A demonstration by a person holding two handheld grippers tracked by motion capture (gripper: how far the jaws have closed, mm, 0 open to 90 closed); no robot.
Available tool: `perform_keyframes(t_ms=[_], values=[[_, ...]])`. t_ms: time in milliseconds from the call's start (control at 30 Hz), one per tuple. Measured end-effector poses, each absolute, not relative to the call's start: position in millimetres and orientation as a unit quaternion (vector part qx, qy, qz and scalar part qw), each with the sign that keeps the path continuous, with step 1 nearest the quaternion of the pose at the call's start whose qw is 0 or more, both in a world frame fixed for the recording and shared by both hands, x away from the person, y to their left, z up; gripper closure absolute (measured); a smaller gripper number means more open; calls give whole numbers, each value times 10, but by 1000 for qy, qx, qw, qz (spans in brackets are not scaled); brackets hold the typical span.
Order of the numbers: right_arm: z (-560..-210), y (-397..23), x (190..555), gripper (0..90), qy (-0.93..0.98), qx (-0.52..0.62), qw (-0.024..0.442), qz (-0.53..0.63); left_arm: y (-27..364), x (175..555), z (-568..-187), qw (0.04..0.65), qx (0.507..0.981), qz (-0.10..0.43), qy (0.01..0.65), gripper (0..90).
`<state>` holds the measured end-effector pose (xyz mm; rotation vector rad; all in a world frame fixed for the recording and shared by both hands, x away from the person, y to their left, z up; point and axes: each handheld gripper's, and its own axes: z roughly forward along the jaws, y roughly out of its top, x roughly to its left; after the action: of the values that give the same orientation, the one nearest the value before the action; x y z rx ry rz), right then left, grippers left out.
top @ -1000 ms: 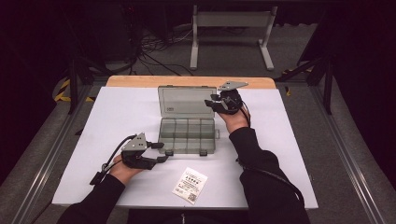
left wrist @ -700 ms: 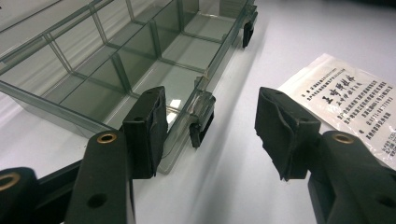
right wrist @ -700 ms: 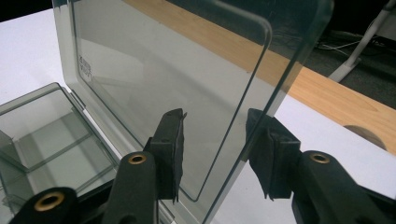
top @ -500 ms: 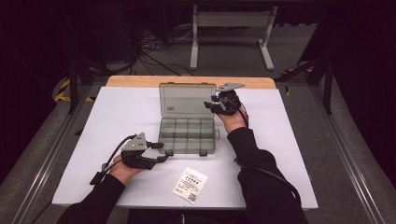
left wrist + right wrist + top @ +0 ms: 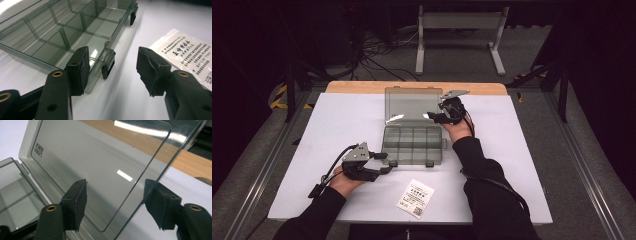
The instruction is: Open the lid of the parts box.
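On the white tabletop [image 5: 337, 130], near its middle, a clear plastic box [image 5: 413, 145] lies open, its divided tray toward the person and its lid [image 5: 412, 105] standing up at the far side, leaning back toward the wooden edge [image 5: 362, 87] of the tabletop. The left tongs [image 5: 384, 163] rest low at the tray's near left corner; in the left gripper view they stand apart, one pad [image 5: 79, 70] just at the tray's front wall and the other [image 5: 152, 71] over bare tabletop, with a black latch [image 5: 108, 67] of the box in the gap between them, not pressed by either pad. The right tongs [image 5: 434, 116] sit at the lid's right edge; their jaws have just been opening, and in the right gripper view they stand wide on either side of the lid's edge (the clear panel runs up between them), neither pad [image 5: 76, 203] touching it as far as can be told. The lid bears a small printed mark near one corner [image 5: 39, 149]. A white packet [image 5: 415, 198] with dark print lies flat on the tabletop in front of the box, near the person and between the two forearms, apart from the tray. Cables [image 5: 332, 167] trail from the left tongs back along the sleeve.
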<state>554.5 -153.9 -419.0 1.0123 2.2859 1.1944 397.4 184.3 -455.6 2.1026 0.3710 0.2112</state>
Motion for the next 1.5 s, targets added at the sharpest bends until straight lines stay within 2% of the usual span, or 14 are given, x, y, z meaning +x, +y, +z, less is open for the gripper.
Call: perform_keyframes(t_ms=[533,1367,1500], values=[[-4311,-1486,5682,223,818,376,161,405,1846,3977,-4555,478,861,85,152,447],[-4330,-1614,5685,205,814,396,145,400,1857,3981,-4544,478,861,81,154,446],[-4265,-1710,5571,198,812,390,152,408,1878,3937,-4498,481,859,90,153,414]])
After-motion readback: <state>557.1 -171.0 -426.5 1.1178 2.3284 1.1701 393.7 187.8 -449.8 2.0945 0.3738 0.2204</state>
